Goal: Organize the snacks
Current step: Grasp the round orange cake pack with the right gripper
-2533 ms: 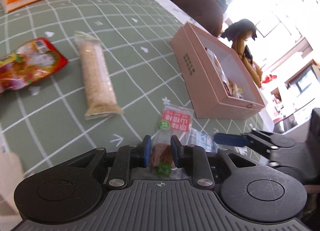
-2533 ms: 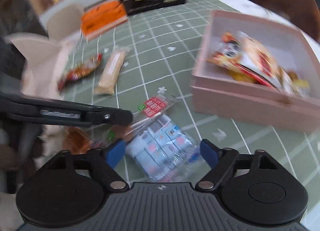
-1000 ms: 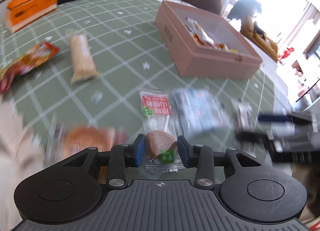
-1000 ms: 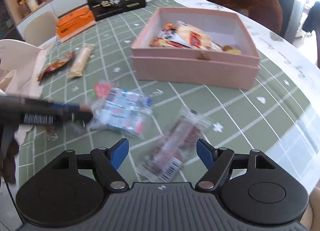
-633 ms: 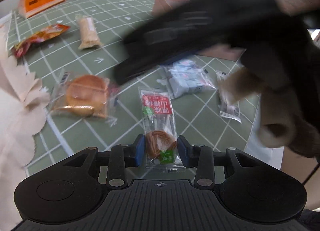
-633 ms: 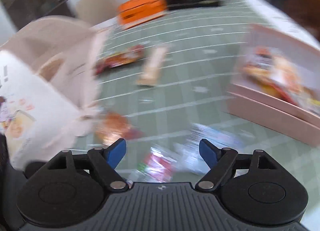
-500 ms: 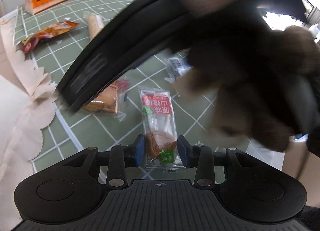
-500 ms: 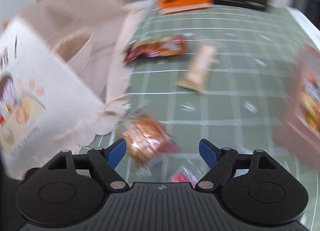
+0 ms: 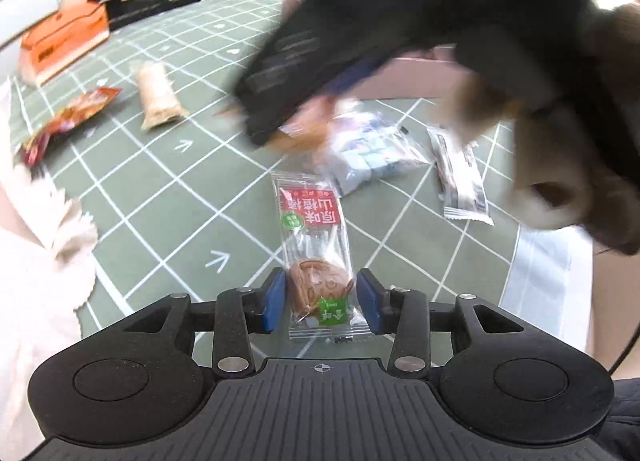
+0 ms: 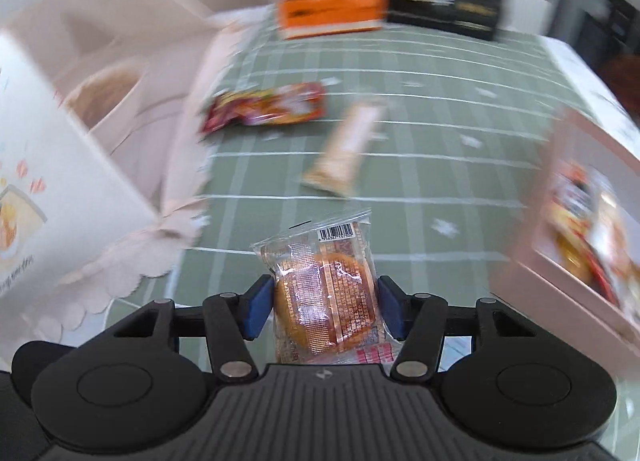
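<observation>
- Now our right tool [image 10: 326, 307] has just closed on the bun packet [image 10: 326, 293], short of the pink box [image 10: 592, 229]; slippery film may slide
- Our left tool [image 9: 321, 299], jaws just widening, straddles the hawthorn packet [image 9: 316, 253] on the worktop [image 9: 168, 197]; arms may collide

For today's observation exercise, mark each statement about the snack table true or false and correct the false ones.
1. A round cake in clear wrap sits between the right hand-held gripper's fingers. True.
2. The pink box is empty. False: it holds snack packets.
3. The tablecloth is green with white grid lines. True.
4. The left hand-held gripper has a blue candy bag between its fingers. False: a red-labelled hawthorn snack lies there.
</observation>
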The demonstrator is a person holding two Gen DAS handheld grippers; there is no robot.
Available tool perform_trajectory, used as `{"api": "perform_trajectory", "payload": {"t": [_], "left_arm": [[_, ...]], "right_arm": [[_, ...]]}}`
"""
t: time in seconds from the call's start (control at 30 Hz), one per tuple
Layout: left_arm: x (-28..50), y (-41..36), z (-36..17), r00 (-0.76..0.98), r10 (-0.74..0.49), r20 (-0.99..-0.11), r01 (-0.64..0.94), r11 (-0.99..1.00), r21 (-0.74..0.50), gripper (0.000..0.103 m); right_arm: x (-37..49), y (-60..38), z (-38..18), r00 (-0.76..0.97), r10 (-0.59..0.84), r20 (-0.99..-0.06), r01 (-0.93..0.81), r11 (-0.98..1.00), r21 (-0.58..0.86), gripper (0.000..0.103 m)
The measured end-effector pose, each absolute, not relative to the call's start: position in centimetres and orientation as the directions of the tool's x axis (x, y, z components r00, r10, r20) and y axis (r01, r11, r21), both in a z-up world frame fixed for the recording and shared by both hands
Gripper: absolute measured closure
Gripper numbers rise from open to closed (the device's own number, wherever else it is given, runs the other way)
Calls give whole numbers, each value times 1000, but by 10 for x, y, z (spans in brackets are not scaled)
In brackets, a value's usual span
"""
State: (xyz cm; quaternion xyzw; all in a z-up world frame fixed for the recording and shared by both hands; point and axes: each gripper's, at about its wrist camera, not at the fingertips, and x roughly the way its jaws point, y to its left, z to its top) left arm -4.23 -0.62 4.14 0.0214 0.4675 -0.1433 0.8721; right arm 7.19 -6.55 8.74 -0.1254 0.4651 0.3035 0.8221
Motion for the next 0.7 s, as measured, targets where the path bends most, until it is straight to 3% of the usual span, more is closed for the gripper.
{"api": "perform_trajectory", "payload": {"t": [0.23, 0.47, 0.7], "left_arm": [[-39, -17, 46, 500, -201, -842, 241, 967, -88, 56], [-35, -17, 41, 494, -187, -849, 251, 966, -67, 56], [-32, -17, 41, 487, -184, -854, 221, 972, -84, 61]], "right_arm": [[41, -175, 85, 497, 252, -831, -367, 928, 62, 47], [5, -257, 60, 477, 148, -867, -133, 987, 96, 47], [-13, -269, 49, 478, 147, -866, -82, 989, 122, 47]]}}
